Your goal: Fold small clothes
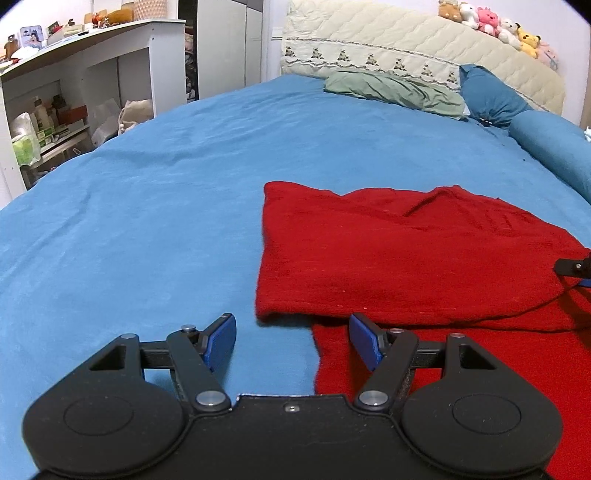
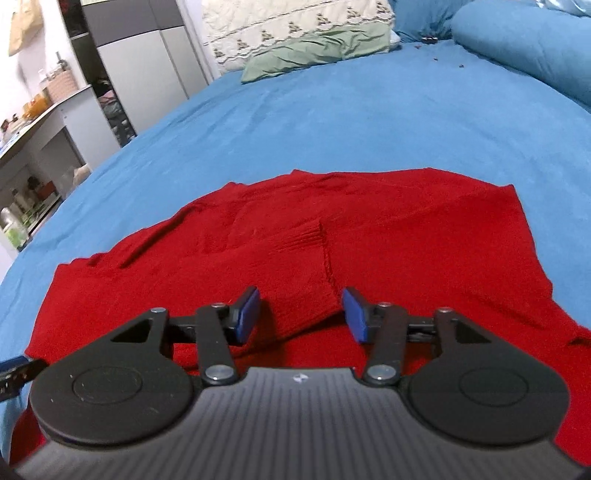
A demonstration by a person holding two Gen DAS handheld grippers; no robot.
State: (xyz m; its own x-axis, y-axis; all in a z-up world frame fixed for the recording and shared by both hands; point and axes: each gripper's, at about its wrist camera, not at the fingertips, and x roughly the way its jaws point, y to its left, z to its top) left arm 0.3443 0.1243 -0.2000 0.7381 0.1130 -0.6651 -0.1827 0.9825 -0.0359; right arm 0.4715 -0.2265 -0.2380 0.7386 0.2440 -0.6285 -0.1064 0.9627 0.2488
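A red knit sweater (image 1: pixel 399 258) lies on the blue bedsheet (image 1: pixel 147 221), with a layer folded over its lower part. My left gripper (image 1: pixel 291 341) is open and empty, just above the sheet at the sweater's near left edge. In the right wrist view the sweater (image 2: pixel 406 236) spreads wide, with a ribbed cuff (image 2: pixel 306 266) of a folded sleeve on top. My right gripper (image 2: pixel 301 314) is open and empty, its jaws on either side of that cuff, just above it. The right gripper's tip shows at the right edge of the left view (image 1: pixel 576 267).
A green pillow (image 1: pixel 395 90) and blue pillows (image 1: pixel 491 96) lie at the head of the bed, below a cream quilted headboard (image 1: pixel 406 48) with plush toys (image 1: pixel 495 26). A white shelf unit (image 1: pixel 74 85) with clutter stands left of the bed.
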